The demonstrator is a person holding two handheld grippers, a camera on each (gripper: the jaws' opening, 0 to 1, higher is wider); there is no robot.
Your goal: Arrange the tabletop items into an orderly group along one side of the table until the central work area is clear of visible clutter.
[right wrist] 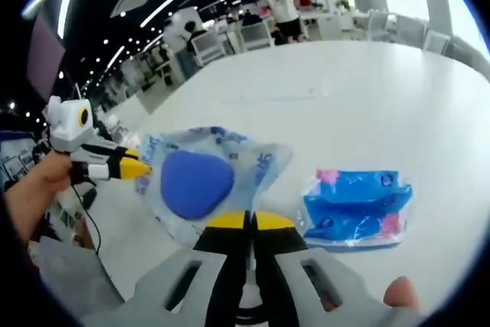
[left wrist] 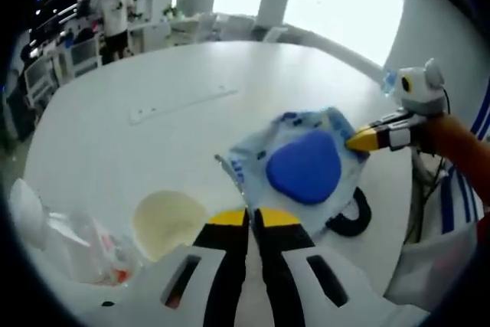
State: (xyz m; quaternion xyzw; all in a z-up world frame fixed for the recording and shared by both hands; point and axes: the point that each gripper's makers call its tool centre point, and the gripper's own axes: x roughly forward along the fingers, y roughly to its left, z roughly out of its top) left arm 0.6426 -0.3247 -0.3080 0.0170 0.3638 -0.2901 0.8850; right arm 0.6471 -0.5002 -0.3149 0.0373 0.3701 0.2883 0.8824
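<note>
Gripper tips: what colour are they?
Yellow tips on black jaws, on both grippers; clearest in the right gripper view.

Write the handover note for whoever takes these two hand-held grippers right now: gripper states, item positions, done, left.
Left hand-held gripper: jaws together on the near edge of the clear plastic bag holding a blue rounded object.
Right hand-held gripper: jaws together on the same bag's opposite edge.
Blue tissue pack in clear wrap lies on the white table beside the bag, apart from it.
Cream round bowl and crumpled clear packaging sit near the left gripper; a black curved item lies beyond the bag.
Done: bag gripped. Left: group everything along one side.
</note>
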